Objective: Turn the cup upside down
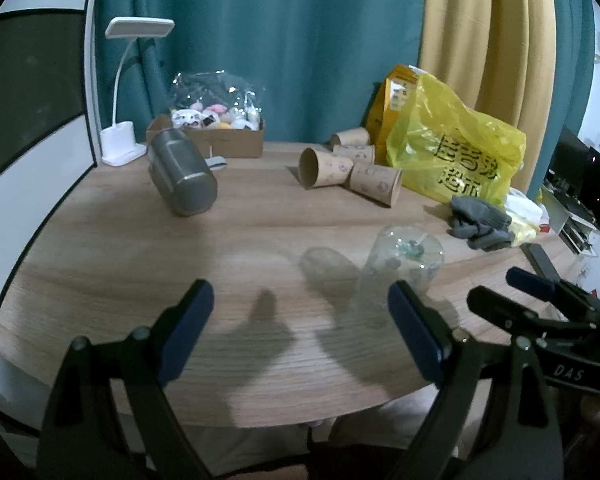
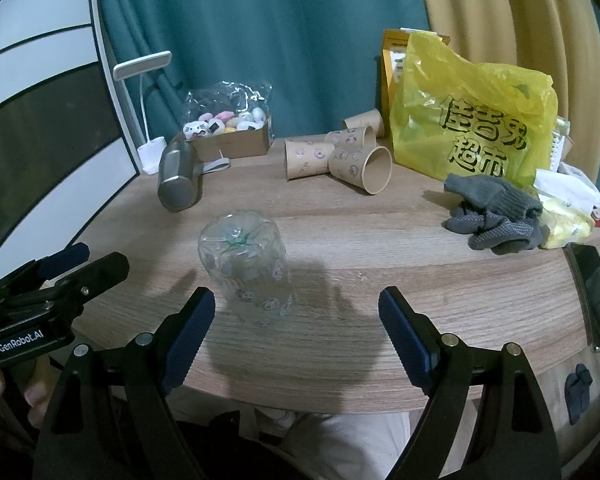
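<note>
A clear plastic cup [image 2: 247, 268] with small printed figures stands upside down on the wooden table [image 2: 380, 240], base up. It also shows in the left wrist view [image 1: 400, 268]. My right gripper [image 2: 296, 320] is open and empty, the cup just ahead of its left finger. My left gripper [image 1: 300, 320] is open and empty, the cup just beyond its right finger. Each gripper shows at the edge of the other's view: the right one [image 1: 512, 292], the left one [image 2: 84, 258].
A steel tumbler [image 2: 178, 180] lies on its side at the back left. Several brown paper cups [image 2: 340, 156] lie at the back. A yellow bag [image 2: 472, 120], grey gloves [image 2: 496, 212], a cardboard box of toys [image 2: 232, 136], a white lamp [image 2: 148, 120] and a phone [image 2: 594, 292] are around.
</note>
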`<state>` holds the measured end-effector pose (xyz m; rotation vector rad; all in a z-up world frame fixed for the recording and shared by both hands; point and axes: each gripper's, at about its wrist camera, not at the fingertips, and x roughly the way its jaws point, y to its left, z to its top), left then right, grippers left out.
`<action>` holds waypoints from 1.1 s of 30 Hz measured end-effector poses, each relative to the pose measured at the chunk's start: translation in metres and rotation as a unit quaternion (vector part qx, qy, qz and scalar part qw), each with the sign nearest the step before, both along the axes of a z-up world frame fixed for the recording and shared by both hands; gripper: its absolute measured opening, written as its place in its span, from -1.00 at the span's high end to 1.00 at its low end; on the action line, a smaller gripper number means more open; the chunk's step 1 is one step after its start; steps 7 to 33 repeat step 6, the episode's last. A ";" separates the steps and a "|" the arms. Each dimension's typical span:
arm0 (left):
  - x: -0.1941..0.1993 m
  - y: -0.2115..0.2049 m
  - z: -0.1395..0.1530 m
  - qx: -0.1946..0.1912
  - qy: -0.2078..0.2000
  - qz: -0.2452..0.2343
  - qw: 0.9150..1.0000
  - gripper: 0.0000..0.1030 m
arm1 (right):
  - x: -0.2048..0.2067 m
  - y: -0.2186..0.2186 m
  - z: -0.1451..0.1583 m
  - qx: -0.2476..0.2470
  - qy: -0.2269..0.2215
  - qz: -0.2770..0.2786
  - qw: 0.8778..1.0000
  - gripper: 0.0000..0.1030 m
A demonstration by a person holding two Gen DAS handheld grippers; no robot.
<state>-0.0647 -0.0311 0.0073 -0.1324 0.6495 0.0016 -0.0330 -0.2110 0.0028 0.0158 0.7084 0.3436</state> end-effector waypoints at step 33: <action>0.000 0.000 0.000 0.000 -0.001 -0.002 1.000 -0.75 | 0.000 0.004 0.000 -0.001 0.003 0.005 1.000 -0.68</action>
